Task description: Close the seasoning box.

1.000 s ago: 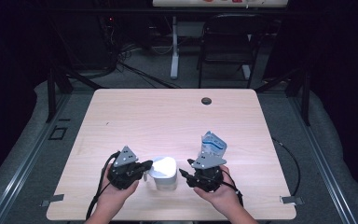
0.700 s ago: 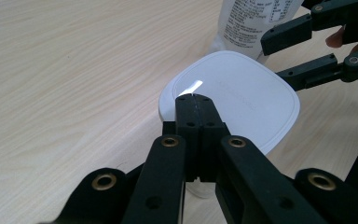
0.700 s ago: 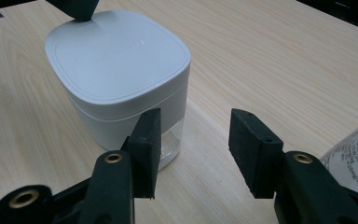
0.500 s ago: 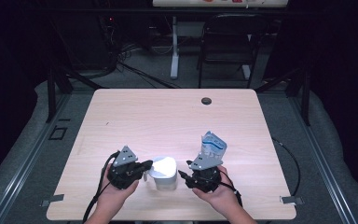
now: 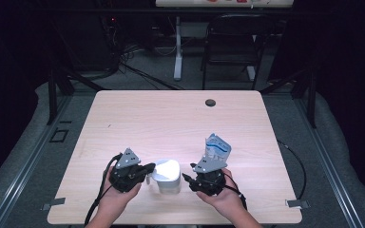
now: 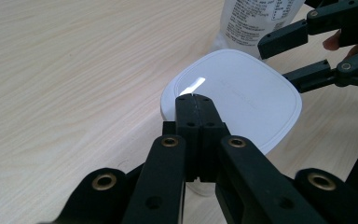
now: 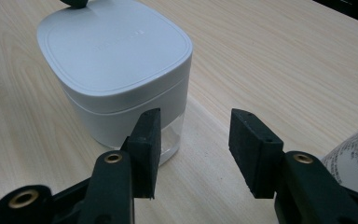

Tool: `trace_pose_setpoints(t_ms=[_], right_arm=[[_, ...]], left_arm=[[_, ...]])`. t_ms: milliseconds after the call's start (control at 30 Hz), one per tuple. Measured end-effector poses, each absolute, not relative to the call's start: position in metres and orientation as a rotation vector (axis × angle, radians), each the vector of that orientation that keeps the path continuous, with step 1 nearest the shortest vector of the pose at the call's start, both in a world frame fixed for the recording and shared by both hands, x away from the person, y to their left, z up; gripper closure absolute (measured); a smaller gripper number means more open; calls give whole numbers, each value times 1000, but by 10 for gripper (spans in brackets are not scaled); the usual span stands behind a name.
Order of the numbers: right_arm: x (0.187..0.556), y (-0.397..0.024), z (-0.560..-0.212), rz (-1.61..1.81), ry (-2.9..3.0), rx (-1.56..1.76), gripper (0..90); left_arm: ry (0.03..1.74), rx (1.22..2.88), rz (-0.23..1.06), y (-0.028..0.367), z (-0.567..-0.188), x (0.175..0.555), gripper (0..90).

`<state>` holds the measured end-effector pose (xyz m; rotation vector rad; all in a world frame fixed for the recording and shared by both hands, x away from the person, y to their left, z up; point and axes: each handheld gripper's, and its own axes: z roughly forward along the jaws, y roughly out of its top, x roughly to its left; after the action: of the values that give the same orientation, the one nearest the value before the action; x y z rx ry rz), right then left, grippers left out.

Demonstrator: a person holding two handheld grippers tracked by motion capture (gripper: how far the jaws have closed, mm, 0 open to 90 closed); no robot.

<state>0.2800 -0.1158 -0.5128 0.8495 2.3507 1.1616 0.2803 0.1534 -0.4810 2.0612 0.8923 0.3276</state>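
High view looks down from afar; both gripper views closely share the white container [image 5: 167,175]

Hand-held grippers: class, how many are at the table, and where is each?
2. The left hand-held gripper sits at the table's near edge, shut jaws over the white lidded container. The right hand-held gripper is just right of that container, jaws open, empty.

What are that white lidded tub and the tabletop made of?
The tub looks like plastic: a smooth matte white lid with a soft sheen, and a clear glossy base. The tabletop looks like pale wood or wood-look laminate: streaky grain, satin finish.
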Motion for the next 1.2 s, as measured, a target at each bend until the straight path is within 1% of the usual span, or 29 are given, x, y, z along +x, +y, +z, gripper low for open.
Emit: trace_pose_setpoints(t_ms=[900, 1200], right_arm=[[280, -107, -507, 1135, 2358, 802, 538], [279, -104, -501, 1139, 2358, 778, 538]], left_arm=[[901, 2069, 352, 153, -481, 278, 900], [923, 2051, 366, 162, -482, 274, 900]])
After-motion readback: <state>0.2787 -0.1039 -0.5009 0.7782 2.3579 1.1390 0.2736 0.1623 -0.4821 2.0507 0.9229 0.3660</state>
